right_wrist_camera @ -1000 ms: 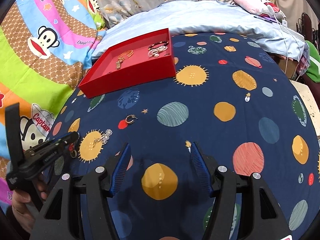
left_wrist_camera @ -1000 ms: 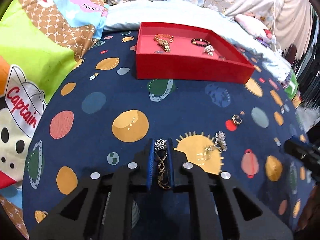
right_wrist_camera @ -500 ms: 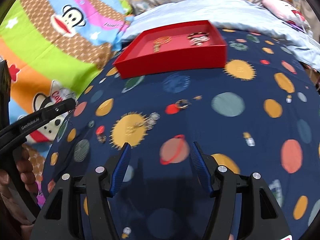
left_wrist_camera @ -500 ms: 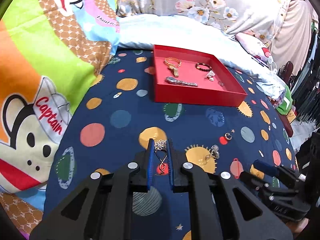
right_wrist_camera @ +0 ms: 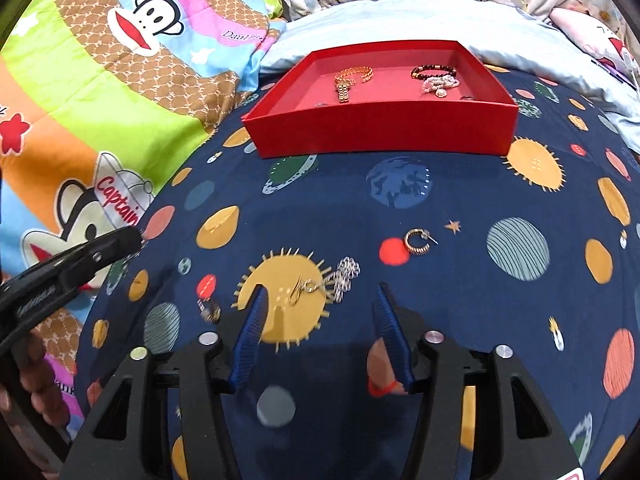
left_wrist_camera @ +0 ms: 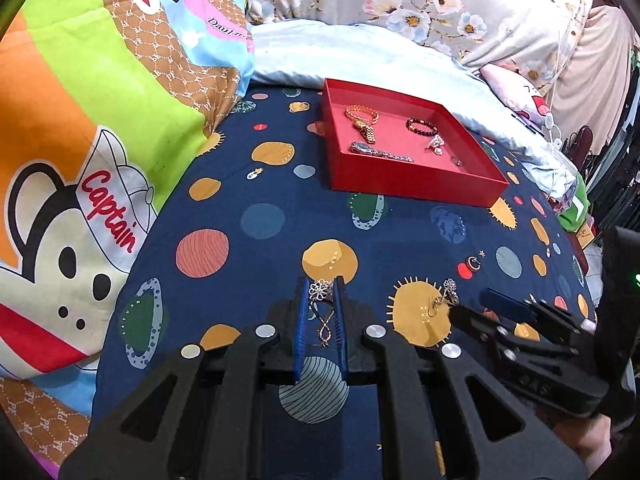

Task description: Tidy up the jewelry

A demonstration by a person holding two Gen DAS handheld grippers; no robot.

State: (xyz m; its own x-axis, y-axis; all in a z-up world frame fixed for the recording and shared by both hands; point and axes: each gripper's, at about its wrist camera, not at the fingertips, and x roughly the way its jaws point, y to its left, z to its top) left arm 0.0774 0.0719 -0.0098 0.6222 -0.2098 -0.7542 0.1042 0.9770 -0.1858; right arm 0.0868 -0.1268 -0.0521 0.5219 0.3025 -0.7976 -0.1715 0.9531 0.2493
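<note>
In the left wrist view, the left tool [left_wrist_camera: 322, 312] is clenched on a silver flower earring [left_wrist_camera: 321, 290], whose thin pendant hangs down between the blue pads [left_wrist_camera: 303, 328]. It is held above the navy planet bedspread [left_wrist_camera: 256, 184]. Farther away stands the red tray [left_wrist_camera: 416, 184], holding a gold watch [left_wrist_camera: 361, 120], a silver watch [left_wrist_camera: 378, 152] and a dark bead bracelet [left_wrist_camera: 422, 126].

In the right wrist view, the right tool [right_wrist_camera: 322, 322] is released, its fingers wide apart. Between them, on a yellow sun print, lies a second flower earring [right_wrist_camera: 334, 278]. A gold hoop [right_wrist_camera: 417, 241] lies farther right, apart from it. Near the left pad, a small blurred piece [right_wrist_camera: 210, 310] is perhaps a ring.
</note>
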